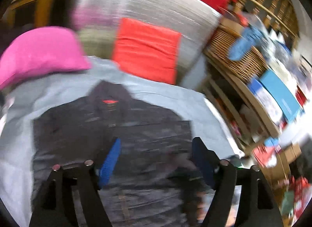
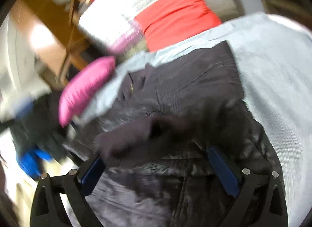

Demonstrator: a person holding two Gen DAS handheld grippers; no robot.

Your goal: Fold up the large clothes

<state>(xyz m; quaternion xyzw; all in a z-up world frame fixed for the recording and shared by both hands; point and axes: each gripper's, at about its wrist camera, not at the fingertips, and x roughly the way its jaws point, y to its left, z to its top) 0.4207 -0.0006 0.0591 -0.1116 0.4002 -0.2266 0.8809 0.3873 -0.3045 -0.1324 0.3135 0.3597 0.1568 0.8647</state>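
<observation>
A large dark grey garment (image 1: 113,127) lies spread on a pale blue sheet (image 1: 171,98); it has a small red label near its collar. Both views are motion-blurred. My left gripper (image 1: 156,147) is open just above the garment's lower part, its blue-padded fingers (image 1: 111,160) apart with cloth below them. In the right wrist view the same garment (image 2: 185,82) lies rumpled on the sheet (image 2: 273,70), with a raised fold in front of my right gripper (image 2: 154,152). The right gripper is open, its fingers (image 2: 222,168) wide apart over the cloth.
A pink cushion (image 1: 41,51) and an orange-red cushion (image 1: 146,51) lie beyond the garment, against a grey striped pillow (image 1: 156,2). Shelves with a wicker basket (image 1: 234,51) and boxes stand to the right. Wooden furniture (image 2: 50,24) stands at the left of the right wrist view.
</observation>
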